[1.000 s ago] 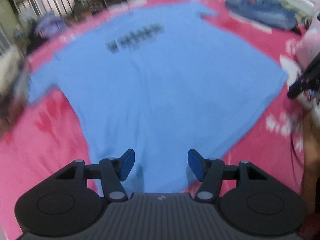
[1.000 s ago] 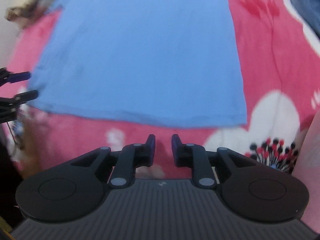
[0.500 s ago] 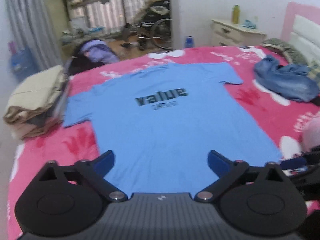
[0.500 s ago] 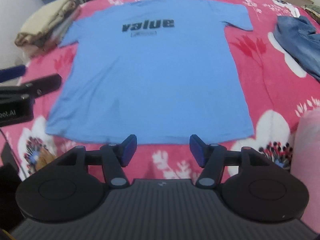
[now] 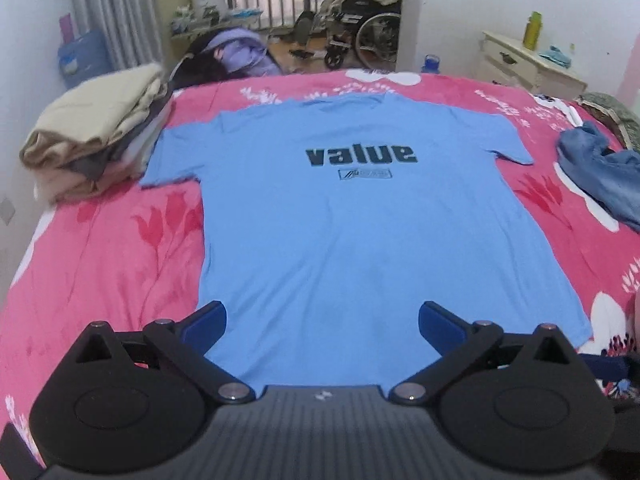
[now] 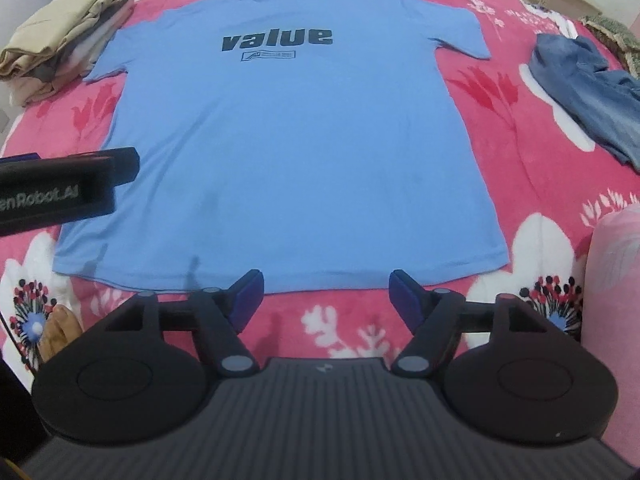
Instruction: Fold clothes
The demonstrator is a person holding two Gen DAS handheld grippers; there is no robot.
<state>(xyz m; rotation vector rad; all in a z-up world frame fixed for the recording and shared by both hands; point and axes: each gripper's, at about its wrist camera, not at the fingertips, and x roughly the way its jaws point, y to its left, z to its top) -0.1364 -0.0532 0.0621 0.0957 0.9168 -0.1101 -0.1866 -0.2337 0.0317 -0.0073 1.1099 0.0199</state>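
Note:
A light blue T-shirt printed "value" lies flat and face up on the pink floral bedspread, collar far, hem nearest me. My left gripper hangs open above the hem, nothing between its blue pads. In the right wrist view my right gripper is open too, just short of the hem edge over the bedspread. The left gripper's body shows at that view's left edge, over the shirt's near left corner.
A stack of folded beige and grey clothes sits at the far left. Crumpled blue jeans lie at the right. A pink pillow is near right. A white nightstand and a wheelchair stand beyond the bed.
Both grippers have risen and pulled back from the shirt, so the whole shirt now shows. The right gripper went from shut to open; the left opened wider.

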